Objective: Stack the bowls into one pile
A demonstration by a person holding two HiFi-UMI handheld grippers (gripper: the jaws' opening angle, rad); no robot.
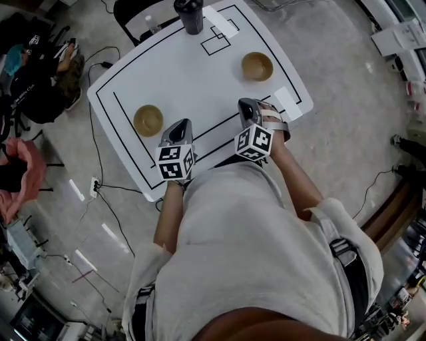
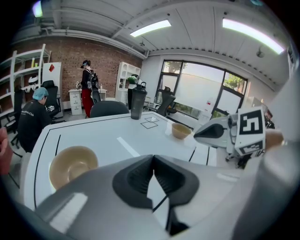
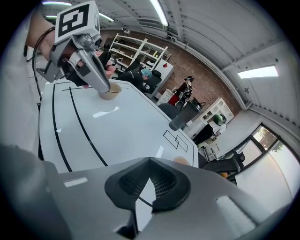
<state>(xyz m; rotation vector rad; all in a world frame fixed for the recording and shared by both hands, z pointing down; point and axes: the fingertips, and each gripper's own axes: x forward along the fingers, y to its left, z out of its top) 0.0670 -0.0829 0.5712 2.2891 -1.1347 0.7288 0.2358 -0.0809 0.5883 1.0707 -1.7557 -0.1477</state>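
Two tan bowls sit apart on the white table [image 1: 193, 73]. One bowl [image 1: 148, 120] is near the left edge, just left of my left gripper [image 1: 180, 128]. The other bowl [image 1: 257, 66] lies at the far right, beyond my right gripper [image 1: 245, 106]. Both grippers hover over the table's near edge, shut and holding nothing. In the left gripper view the near bowl [image 2: 72, 164] is low at the left, the far bowl [image 2: 180, 130] is past the shut tips [image 2: 152, 157]. In the right gripper view the shut tips [image 3: 149, 161] almost hide the far bowl [image 3: 182, 160].
A black tumbler [image 1: 190, 14] stands at the table's far edge beside small taped squares [image 1: 216, 40]. Black lines frame the tabletop. People sit and stand beyond the table, with a seated person [image 2: 33, 119] at the left and office chairs and shelves behind. Cables run on the floor [image 1: 100, 193].
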